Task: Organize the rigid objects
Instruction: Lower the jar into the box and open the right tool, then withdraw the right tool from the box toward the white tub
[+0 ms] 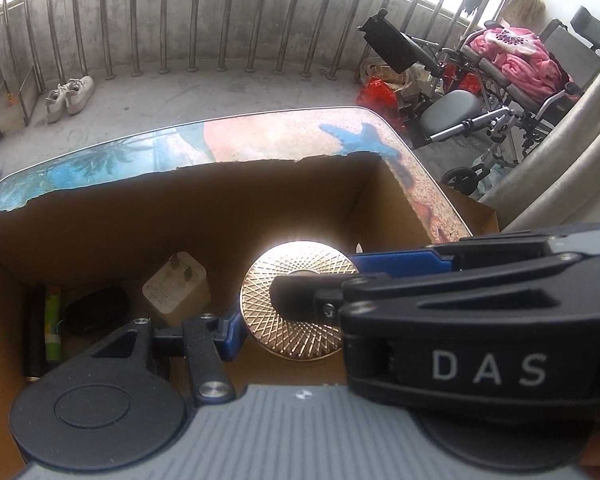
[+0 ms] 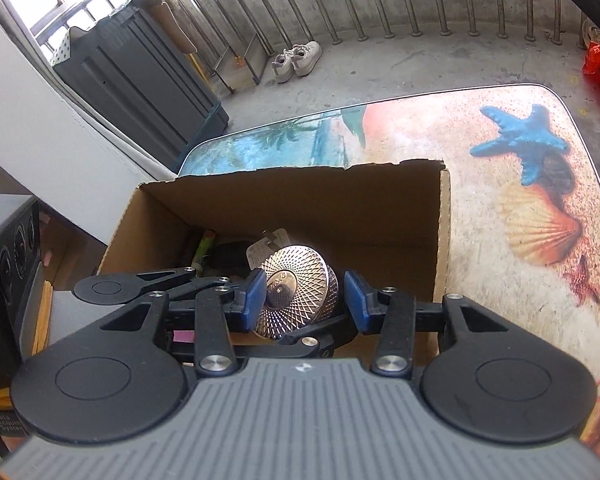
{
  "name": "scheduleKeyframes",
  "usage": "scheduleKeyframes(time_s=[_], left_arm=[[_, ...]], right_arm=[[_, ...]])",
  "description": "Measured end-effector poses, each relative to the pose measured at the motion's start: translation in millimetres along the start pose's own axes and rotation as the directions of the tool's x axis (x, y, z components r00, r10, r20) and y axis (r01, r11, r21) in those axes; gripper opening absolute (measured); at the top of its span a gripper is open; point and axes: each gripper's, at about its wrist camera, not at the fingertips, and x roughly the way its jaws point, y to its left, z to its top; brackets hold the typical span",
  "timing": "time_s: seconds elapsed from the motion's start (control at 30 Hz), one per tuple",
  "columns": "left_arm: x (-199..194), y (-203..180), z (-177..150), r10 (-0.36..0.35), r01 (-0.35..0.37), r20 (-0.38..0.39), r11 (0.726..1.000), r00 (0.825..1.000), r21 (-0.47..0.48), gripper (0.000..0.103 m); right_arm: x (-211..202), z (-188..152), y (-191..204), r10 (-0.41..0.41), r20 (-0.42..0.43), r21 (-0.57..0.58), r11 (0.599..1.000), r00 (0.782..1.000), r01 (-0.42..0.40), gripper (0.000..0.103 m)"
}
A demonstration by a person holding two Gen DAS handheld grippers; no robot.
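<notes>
Round shiny metal disc with the criss-cross lattice face (image 1: 300,332) is hanging over the open brown cardboard box (image 1: 100,220), not resting on the bottom as far as I can see. Both tools are on it at once.

The left gripper (image 1: 296,292) has it across the rim: one blue pad sits against the disc's near-left edge and the other against its far-right edge, so it looks properly clamped on the disc. The right gripper (image 2: 306,300) comes in from that gripper's right side and crosses over it. One of its fingers lies across the middle of the disc's face and the other is round the back side. From its own camera the pads sit close on either side of the disc, but honestly I can't tell if they're actually squeezing it or just sitting alongside.

Down in the box, off to the left gripper's left and below the disc, there's a white square plug-in charger (image 1: 176,292) with its prongs up, a black oval thing (image 1: 96,308) just beside it, and a green stick-shaped item (image 1: 53,320) along the box's left wall. Can't make out what those last two are.

The box sits on the worktop with the beach print (image 2: 500,152), with the blue starfish and the shell out past the right gripper's right side.
</notes>
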Motion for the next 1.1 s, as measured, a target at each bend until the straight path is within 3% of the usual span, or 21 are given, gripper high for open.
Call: scheduleKeyframes(time_s=[0.6,0.93,1.1], left_arm=[[21,-8,7,-0.012,0.010,-0.030,0.999,0.999,-0.044,0.058],[-1,-16,6,-0.017,0.018,0.045,1.000,0.999,-0.022,0.058],[-25,-21,-2,-0.022,0.021,0.090,1.000,0.996,0.012,0.064]], right_arm=[[4,4,-6,-0.035,0.026,-0.051,0.998,0.999,0.037,0.042],[-22,-3,-1,0.003,0.097,-0.031,1.000,0.995,0.000,0.042],[-60,-23,2,0.054,0.196,0.011,0.998,0.979,-0.057,0.042]])
